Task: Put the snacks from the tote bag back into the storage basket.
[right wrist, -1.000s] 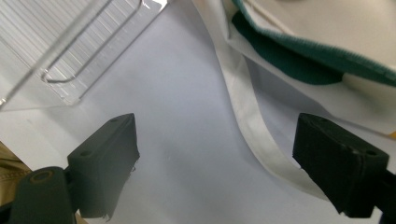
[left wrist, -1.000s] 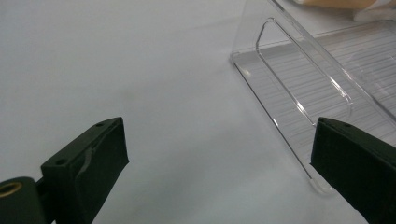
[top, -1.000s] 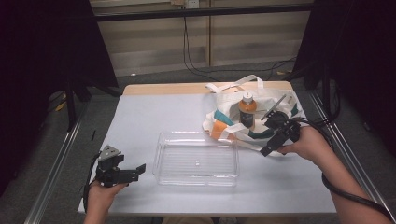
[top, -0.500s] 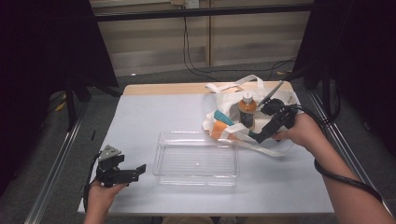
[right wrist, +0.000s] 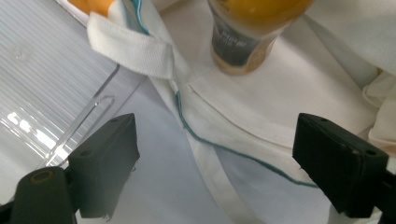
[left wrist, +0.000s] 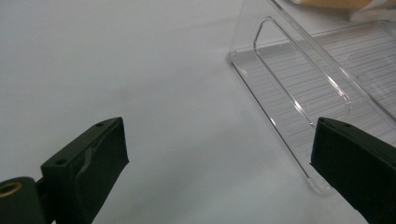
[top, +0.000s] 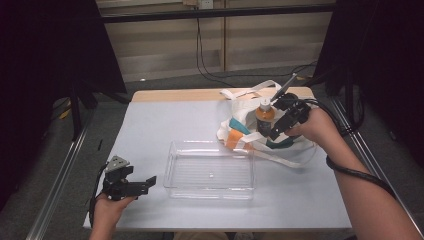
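White table (top: 170, 125), wood strip along its far edge, dark floor and black drapes around it; cables run down the back wall

Item 1: clear plastic tray (top: 210, 175), rectangular, ribbed floor, near the middle of the table toward the person's side; nothing lies in it. In the left gripper view its near corner and end wall (left wrist: 299, 107) stand just ahead of the jaws on the right

Item 2: white cloth bag (top: 295, 150) with long straps, lying open on the far right part of the table, touching or just beside the tray's far right corner. Teal trim along its seam (right wrist: 224, 144)

Item 3: bottle (top: 265, 116) with orange contents, dark label and pale cap, upright inside the bag. In the right gripper view its base (right wrist: 243, 46) sits on the cloth ahead of the jaws

Item 4: orange and teal things (top: 235, 135) at the bag's mouth on its left; kind cannot be told

Item 5: left gripper (top: 142, 184), in the person's left hand at the near left corner, well apart from the bag, pointing toward the tray; jaws wide, holding nothing

Item 6: right gripper (top: 276, 131), in the right hand over the bag, tips just beside the bottle on its near side; jaws wide, holding nothing, cloth between them
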